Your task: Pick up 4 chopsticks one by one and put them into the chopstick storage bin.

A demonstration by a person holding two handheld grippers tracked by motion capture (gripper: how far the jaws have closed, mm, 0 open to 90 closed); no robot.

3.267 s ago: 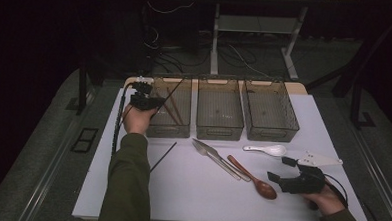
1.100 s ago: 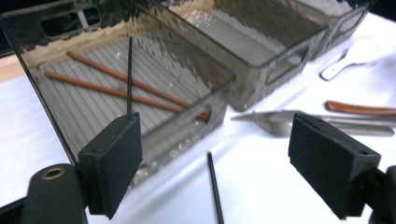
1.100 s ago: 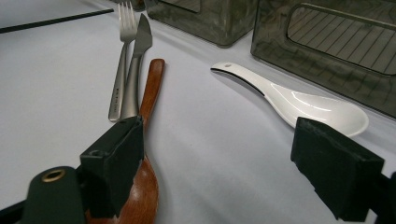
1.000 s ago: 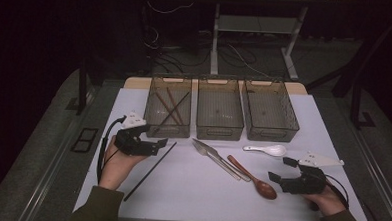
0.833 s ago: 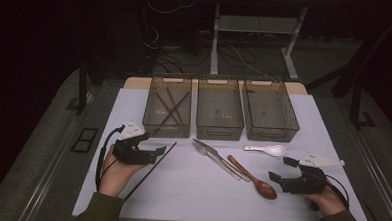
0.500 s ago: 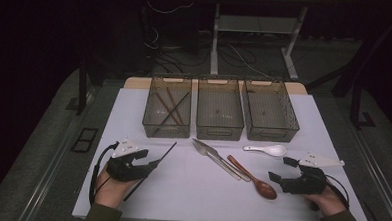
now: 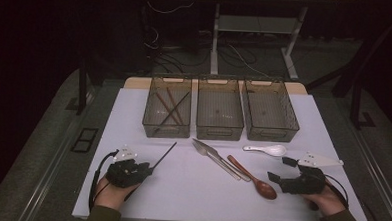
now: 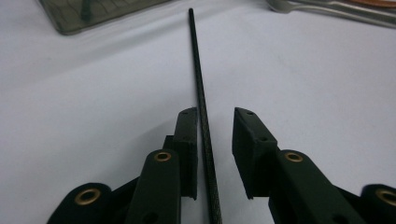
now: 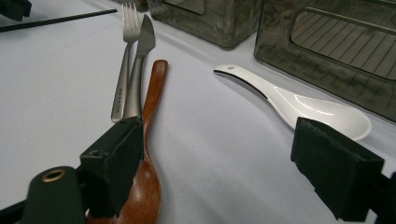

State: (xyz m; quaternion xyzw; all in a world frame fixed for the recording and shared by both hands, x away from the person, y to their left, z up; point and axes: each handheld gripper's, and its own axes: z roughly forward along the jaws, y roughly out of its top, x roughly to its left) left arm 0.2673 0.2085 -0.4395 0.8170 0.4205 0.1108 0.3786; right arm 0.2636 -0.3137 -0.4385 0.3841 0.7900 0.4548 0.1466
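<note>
Jaws of my left gripper point(image 8: 215, 116) have just been closing around a black chopstick point(image 8: 200, 93) that lies flat on the white table point(image 7: 190, 200); a narrow gap shows on each side, so I judge the pads are not yet pressing it. I came in low along its length so it sits centred for a clean pinch. Its far tip points toward the left bin point(image 7: 168, 109), where other chopsticks seem to lie crossed, though the mesh blurs them. My right gripper point(image 7: 276, 178) rests wide open over the wooden spoon point(image 9: 149, 140), beside the fork point(image 9: 125, 65), knife point(image 9: 142, 51) and white spoon point(image 9: 299, 102).
</note>
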